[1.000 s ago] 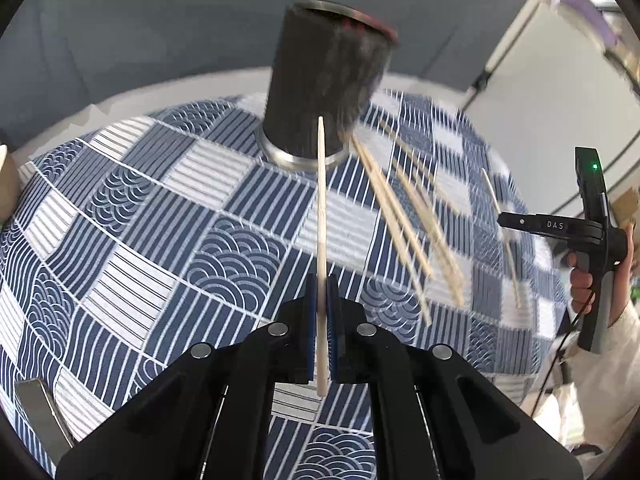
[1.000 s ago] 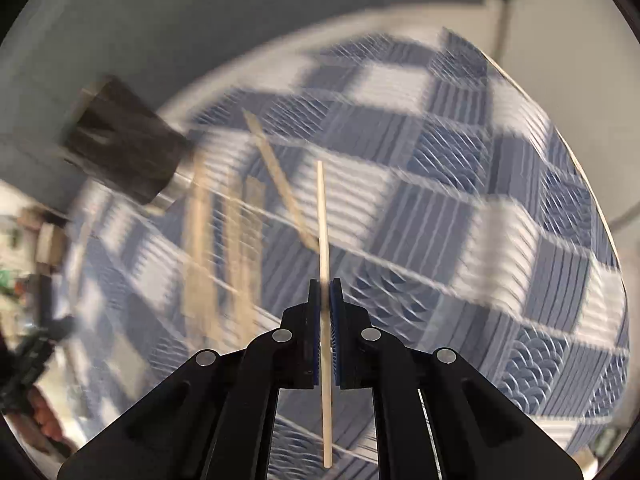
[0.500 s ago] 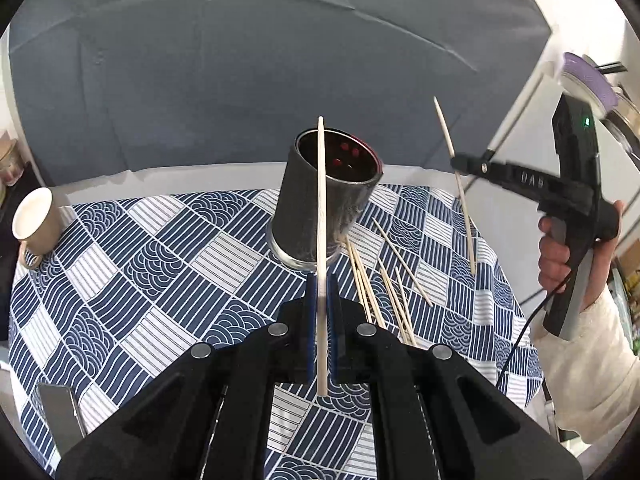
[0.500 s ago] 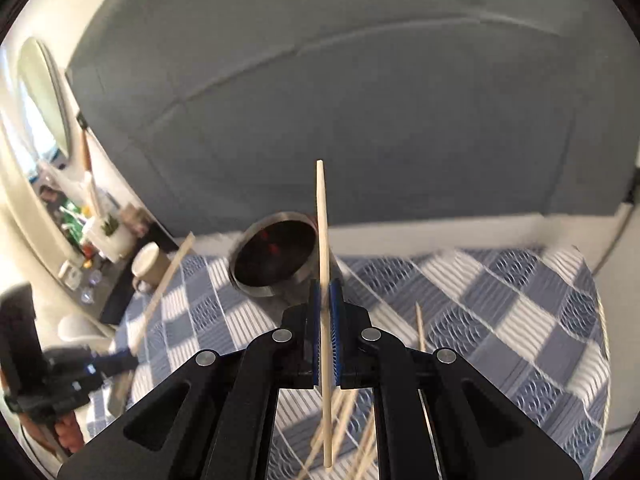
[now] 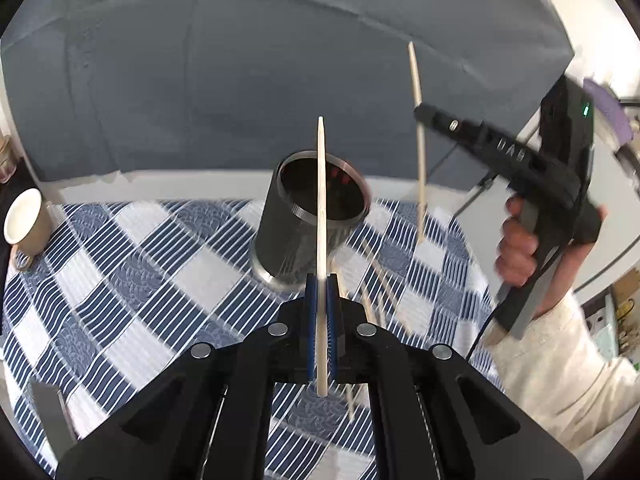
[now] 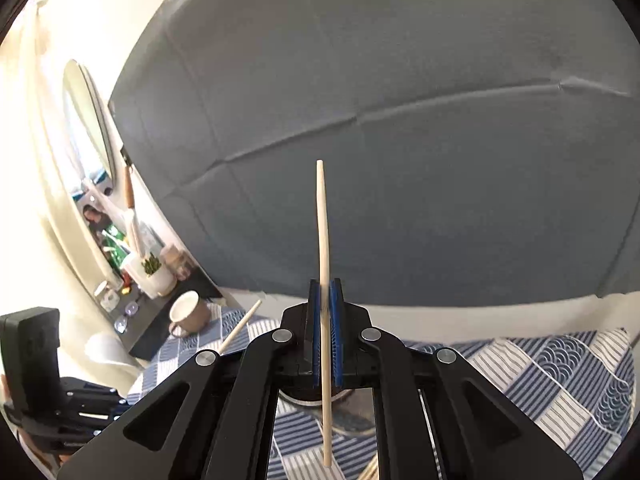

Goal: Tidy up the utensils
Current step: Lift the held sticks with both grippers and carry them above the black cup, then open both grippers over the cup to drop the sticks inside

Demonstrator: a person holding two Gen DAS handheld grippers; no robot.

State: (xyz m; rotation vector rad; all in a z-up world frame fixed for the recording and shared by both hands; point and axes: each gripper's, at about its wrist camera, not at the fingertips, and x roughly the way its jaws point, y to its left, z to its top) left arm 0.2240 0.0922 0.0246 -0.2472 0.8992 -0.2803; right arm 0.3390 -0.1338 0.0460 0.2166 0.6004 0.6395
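A dark metal cylinder holder (image 5: pixel 308 224) stands open on the blue-and-white patterned cloth (image 5: pixel 120 292). My left gripper (image 5: pixel 321 280) is shut on a wooden chopstick (image 5: pixel 321 208) that points up in front of the holder's mouth. My right gripper (image 6: pixel 325 292) is shut on another chopstick (image 6: pixel 323 240); in the left wrist view it (image 5: pixel 420 120) holds that chopstick (image 5: pixel 418 152) upright, above and right of the holder. Several loose chopsticks (image 5: pixel 376 280) lie on the cloth right of the holder. In the right wrist view the holder (image 6: pixel 320 398) is mostly hidden under the gripper.
A tan paper cup (image 5: pixel 26 218) stands at the cloth's far left edge. A grey padded wall (image 5: pixel 280 80) rises behind the table. A side shelf with a potted plant (image 6: pixel 150 276) and small items lies to the left.
Both grippers have lifted and tilted upward with their chopsticks. The right gripper has moved in closer, above and right of the holder. The holder's open mouth now faces the left camera.
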